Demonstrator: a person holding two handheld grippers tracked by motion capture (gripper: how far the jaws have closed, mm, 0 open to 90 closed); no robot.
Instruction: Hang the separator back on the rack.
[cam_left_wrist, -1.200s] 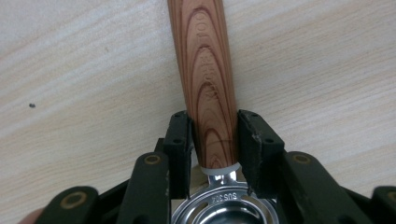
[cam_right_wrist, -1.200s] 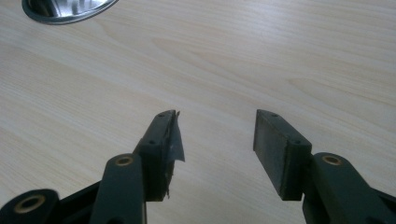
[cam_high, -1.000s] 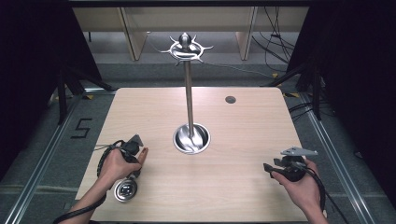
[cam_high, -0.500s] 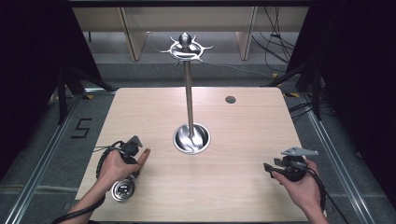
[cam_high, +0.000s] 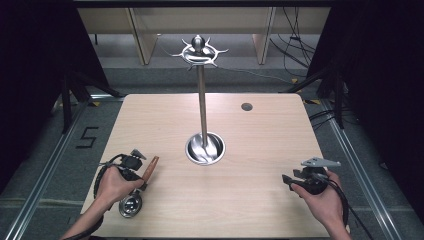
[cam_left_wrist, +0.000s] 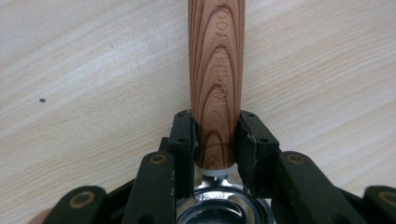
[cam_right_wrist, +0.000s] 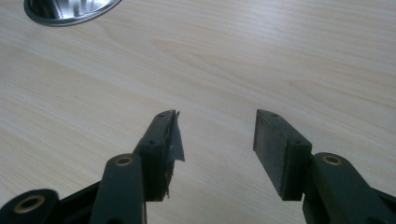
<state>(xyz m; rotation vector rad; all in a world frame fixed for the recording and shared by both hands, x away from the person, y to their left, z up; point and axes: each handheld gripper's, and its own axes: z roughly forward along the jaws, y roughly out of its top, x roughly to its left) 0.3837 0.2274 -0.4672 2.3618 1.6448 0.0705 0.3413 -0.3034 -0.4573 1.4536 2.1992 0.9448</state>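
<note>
My left gripper (cam_high: 141, 177) (cam_left_wrist: 217, 135) is shut on the wooden handle (cam_left_wrist: 216, 70) of a utensil, close to where the handle meets its round metal bowl (cam_high: 130, 205) (cam_left_wrist: 219, 212). The handle (cam_high: 151, 167) sticks out past the hand towards the middle of the table, near the table's front left corner. A tall metal stand (cam_high: 201, 100) with curved hooks (cam_high: 200, 50) at its top rises from a shiny round base (cam_high: 205, 148) at the table's centre. At the front right, my right gripper (cam_high: 289, 181) (cam_right_wrist: 215, 130) is open over bare wood with nothing between its jaws.
The light wooden table (cam_high: 260, 130) has a small dark round hole (cam_high: 246, 106) at the back right. In the right gripper view, the stand's base (cam_right_wrist: 70, 11) lies at the top left. Dark curtains and floor rails flank the table.
The left hand has shifted a little, and the wooden handle now juts out to the right of it, where earlier the hand and gripper covered it. The right hand has not moved.
</note>
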